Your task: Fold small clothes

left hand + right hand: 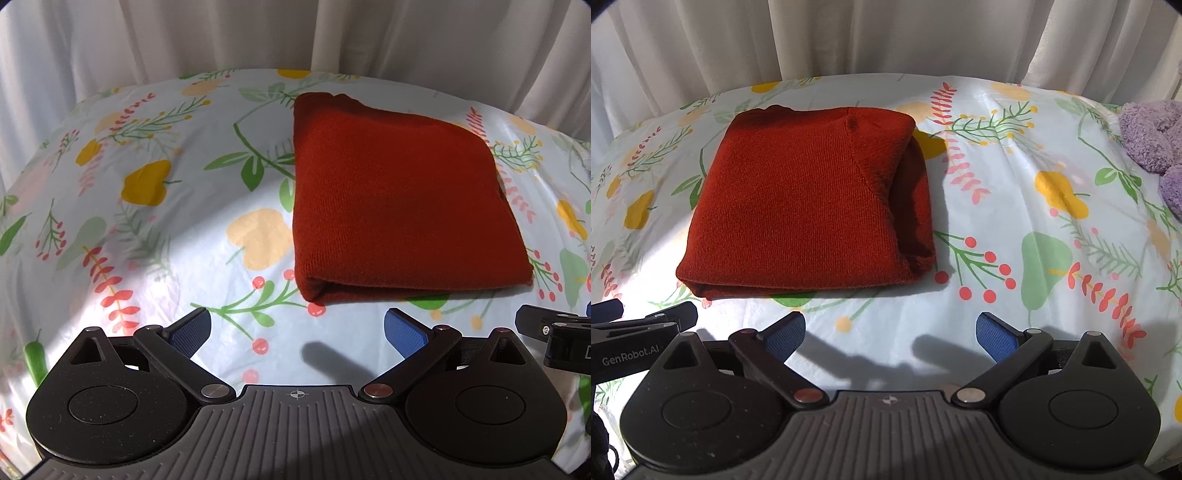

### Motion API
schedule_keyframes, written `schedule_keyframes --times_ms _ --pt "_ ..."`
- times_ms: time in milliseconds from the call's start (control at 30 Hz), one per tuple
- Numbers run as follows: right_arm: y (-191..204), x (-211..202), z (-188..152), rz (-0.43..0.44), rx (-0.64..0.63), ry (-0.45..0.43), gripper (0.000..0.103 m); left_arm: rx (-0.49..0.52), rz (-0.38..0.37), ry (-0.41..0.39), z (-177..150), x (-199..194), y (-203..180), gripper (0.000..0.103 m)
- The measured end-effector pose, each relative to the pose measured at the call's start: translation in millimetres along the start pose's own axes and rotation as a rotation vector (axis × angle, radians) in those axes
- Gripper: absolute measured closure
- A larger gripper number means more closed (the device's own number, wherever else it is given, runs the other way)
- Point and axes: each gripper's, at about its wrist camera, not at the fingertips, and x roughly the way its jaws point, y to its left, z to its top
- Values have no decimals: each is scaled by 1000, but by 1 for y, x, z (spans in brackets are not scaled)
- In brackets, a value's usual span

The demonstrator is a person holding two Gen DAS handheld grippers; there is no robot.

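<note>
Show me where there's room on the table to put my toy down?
Free: the flowered cloth between the folded red sweater and the purple fluffy clothes, and the strip left of the sweater in the left view. Tight: right in front, where both open grippers hover.

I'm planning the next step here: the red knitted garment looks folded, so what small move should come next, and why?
Probably swing the right gripper toward the fluffy purple garment. The red knitted garment lies folded flat on the floral cloth, and both grippers are open and empty.
</note>
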Motion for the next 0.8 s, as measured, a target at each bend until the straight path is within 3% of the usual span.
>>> schedule_keyframes --times_ms 800 --pt "-1 0 -2 -17 -3 -8 4 -4 -23 11 -2 -1 -5 1"
